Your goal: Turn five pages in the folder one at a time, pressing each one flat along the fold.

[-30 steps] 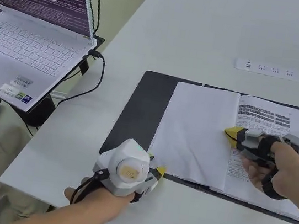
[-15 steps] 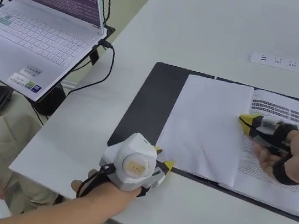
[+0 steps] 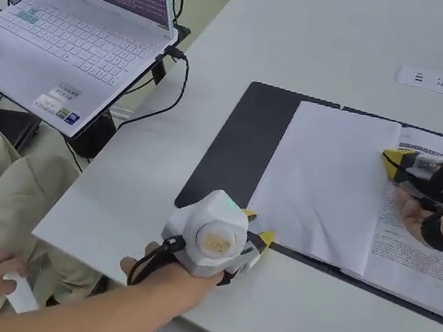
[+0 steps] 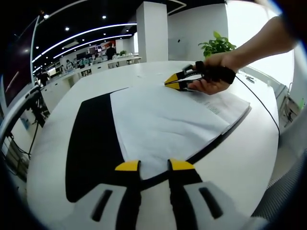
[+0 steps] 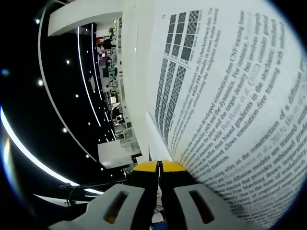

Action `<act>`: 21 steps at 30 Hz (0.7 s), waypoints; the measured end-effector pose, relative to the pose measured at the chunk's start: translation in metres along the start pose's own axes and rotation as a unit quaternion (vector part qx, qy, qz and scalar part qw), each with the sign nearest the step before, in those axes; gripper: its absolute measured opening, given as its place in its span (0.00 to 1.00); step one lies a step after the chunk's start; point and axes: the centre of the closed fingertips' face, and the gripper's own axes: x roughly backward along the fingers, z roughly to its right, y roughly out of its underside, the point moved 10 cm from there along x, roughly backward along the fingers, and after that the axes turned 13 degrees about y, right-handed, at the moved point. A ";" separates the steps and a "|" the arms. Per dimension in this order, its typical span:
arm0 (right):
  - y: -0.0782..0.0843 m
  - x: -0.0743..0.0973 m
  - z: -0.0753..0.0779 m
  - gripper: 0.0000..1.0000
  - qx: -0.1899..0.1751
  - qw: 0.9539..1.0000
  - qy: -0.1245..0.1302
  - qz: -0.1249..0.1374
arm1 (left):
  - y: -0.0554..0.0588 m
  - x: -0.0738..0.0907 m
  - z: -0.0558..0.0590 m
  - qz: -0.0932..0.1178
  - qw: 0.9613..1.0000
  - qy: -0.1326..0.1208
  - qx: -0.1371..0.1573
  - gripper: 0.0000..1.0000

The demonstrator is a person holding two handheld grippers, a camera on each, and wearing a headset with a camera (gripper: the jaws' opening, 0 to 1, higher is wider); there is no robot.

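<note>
Step in hand: the pressing stroke, I judge. A blank white sheet [image 3: 327,181] lies turned over onto the left half of the black open folder [image 3: 228,146], and the right tongs [image 3: 389,159] sit at the far end of the fold [image 3: 376,229].
Right tongs: clenched, yellow tips together, with nothing seen gripped between them. In the right gripper view they rest just beside the printed page [image 5: 230,96], low against the paper.
Left tongs [image 4: 153,166]: slightly parted and holding nothing. They rest on the white counter [image 3: 322,40] at the folder's near edge, just short of the blank sheet's near corner.
Folder: lies open and flat on the counter, between the two tongs, printed page on the right half.
Next move: probably draw the clenched tips along the fold toward the near edge with light, even pressure, then reach for the outer edge of the printed page.
Count: how many of the five pages are done cannot be told.
</note>
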 end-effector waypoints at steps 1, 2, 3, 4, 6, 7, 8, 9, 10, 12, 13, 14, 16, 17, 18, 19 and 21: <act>0.000 0.000 -0.001 0.00 -0.001 1.000 -0.001 0.002 | 0.000 0.000 0.000 0.000 1.000 -0.001 0.000 0.21; 0.000 -0.001 -0.002 0.00 -0.004 1.000 -0.002 0.005 | 0.000 0.000 0.000 0.000 1.000 -0.001 0.000 0.21; -0.002 -0.003 -0.003 0.00 -0.008 1.000 -0.003 0.009 | 0.000 0.000 0.000 0.000 1.000 -0.001 0.000 0.21; -0.005 -0.005 -0.005 0.00 -0.013 1.000 -0.005 0.014 | 0.000 0.000 0.000 0.000 1.000 -0.001 -0.001 0.21; -0.010 -0.009 -0.006 0.00 -0.016 1.000 -0.005 0.019 | 0.001 0.000 -0.001 0.000 1.000 -0.001 0.000 0.21; -0.012 -0.011 -0.008 0.00 -0.018 1.000 -0.005 0.022 | 0.001 0.000 0.000 0.001 1.000 -0.001 0.000 0.21; -0.015 -0.014 -0.009 0.00 -0.023 0.999 -0.005 0.027 | 0.001 -0.001 0.000 0.001 1.000 -0.001 0.000 0.21; -0.018 -0.016 -0.011 0.00 -0.027 0.999 -0.007 0.036 | 0.001 -0.001 0.000 0.001 1.000 -0.002 -0.001 0.21; -0.019 -0.018 -0.012 0.00 -0.028 0.999 -0.005 0.039 | 0.001 -0.001 0.000 0.001 1.000 -0.002 -0.001 0.21; -0.022 -0.022 -0.015 0.00 -0.033 0.998 -0.008 0.048 | 0.001 0.000 0.000 0.002 1.000 -0.002 -0.001 0.21; -0.023 -0.025 -0.018 0.00 -0.034 0.998 -0.005 0.055 | 0.001 0.000 0.000 0.002 1.000 -0.002 0.000 0.21; -0.024 -0.027 -0.020 0.00 -0.035 0.998 -0.006 0.056 | 0.000 0.000 0.001 0.002 1.000 -0.002 0.000 0.21; -0.028 -0.032 -0.024 0.00 -0.032 0.998 -0.002 0.062 | 0.000 0.000 0.001 0.003 1.000 -0.003 0.001 0.21; -0.028 -0.033 -0.026 0.00 -0.030 0.997 -0.003 0.064 | 0.001 0.000 0.001 0.003 1.000 -0.003 0.001 0.21; -0.030 -0.034 -0.028 0.00 -0.032 0.997 -0.002 0.066 | 0.001 0.000 0.001 0.003 1.000 -0.003 0.001 0.21; -0.035 -0.038 -0.029 0.00 -0.033 0.997 -0.001 0.068 | 0.001 0.000 0.001 0.003 1.000 -0.003 0.001 0.21; -0.036 -0.040 -0.027 0.00 -0.035 0.997 -0.003 0.075 | 0.001 0.000 0.001 0.005 1.000 -0.004 0.002 0.21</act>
